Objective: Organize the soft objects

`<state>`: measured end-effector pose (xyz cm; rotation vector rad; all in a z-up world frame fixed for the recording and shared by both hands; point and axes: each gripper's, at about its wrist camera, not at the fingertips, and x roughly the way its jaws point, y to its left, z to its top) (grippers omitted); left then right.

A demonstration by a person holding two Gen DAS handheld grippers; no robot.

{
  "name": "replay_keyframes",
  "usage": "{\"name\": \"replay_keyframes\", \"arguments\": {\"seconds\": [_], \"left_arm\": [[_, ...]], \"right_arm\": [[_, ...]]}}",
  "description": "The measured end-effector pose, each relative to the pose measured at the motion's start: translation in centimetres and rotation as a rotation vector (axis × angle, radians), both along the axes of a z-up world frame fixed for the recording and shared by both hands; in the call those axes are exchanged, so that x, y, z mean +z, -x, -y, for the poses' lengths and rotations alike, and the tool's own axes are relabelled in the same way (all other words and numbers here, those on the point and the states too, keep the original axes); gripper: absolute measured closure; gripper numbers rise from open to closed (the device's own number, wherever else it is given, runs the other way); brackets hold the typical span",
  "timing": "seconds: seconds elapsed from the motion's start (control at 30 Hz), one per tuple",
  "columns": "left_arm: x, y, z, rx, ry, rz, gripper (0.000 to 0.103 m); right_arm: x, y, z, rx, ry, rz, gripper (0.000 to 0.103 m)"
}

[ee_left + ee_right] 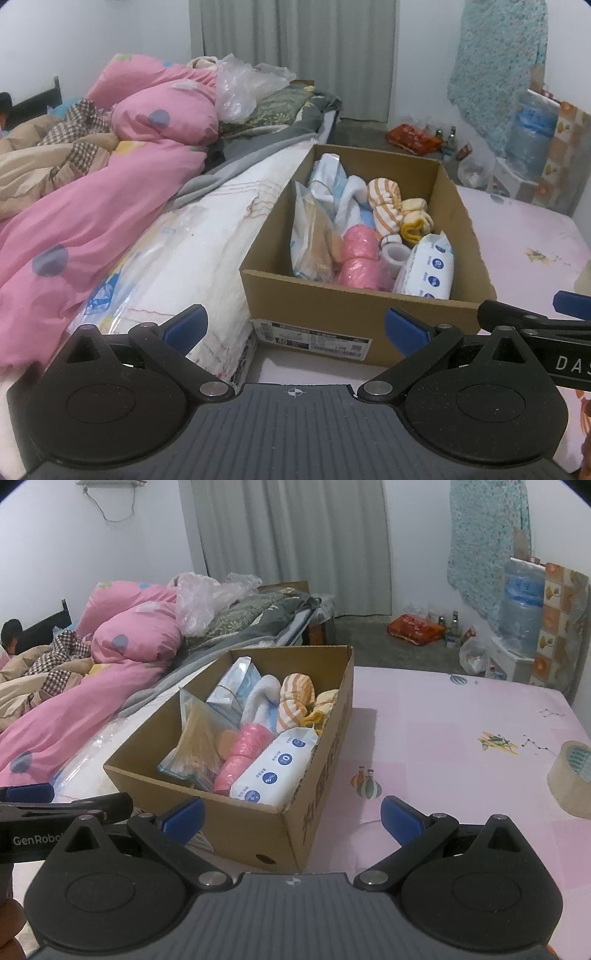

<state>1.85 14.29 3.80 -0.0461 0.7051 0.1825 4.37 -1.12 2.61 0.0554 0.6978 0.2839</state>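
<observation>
Soft objects: packed in open cardboard box (354, 295) on the bed, near middle of both views.
Box: brown corrugated card, rectangular, lid off; printed label on the short end facing left view; round hole low on one wall in right view.
Contents, left side: crinkled clear plastic bag (312, 236) with pale sticks inside, standing against the wall.
Contents, middle: two pink rolls (243, 755), ribbed, cylindrical, lying side by side; small white roll (395, 254) beside them.
Contents, right side: white wipes pack (430, 269), soft pouch with blue round marks, leaning on the wall.
Contents, far end: orange-and-white striped knit piece (386, 203), bunched; pale yellow knit item (415, 218) just beside it; white and blue fluffy cloth (260, 701) behind the rolls.
Bed surface: pink sheet (443, 738), smooth, printed with balloons and a small plane.
Beside box: flat clear-wrapped white package (192, 266); beyond it a puffy pink duvet (92, 206) with grey dots, heaped.
Tape roll (572, 775): tan ring, lying on sheet well right of box.
Left tongs (295, 328): blue ribbed pads set wide apart, nothing between them, short of the box's labelled end.
Right tongs (291, 816): spread wide, empty, box corner in the gap, no contact seen.
</observation>
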Motion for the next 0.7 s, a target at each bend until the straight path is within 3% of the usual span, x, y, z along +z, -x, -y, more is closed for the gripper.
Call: {"name": "replay_keyframes", "arguments": {"seconds": [0.7], "left_arm": [[-0.45, -0.18, -0.63, 0.008, -0.008, -0.012, 0.001]], "right_arm": [[-0.24, -0.25, -0.77, 0.004, 0.029, -0.015, 0.033]]}}
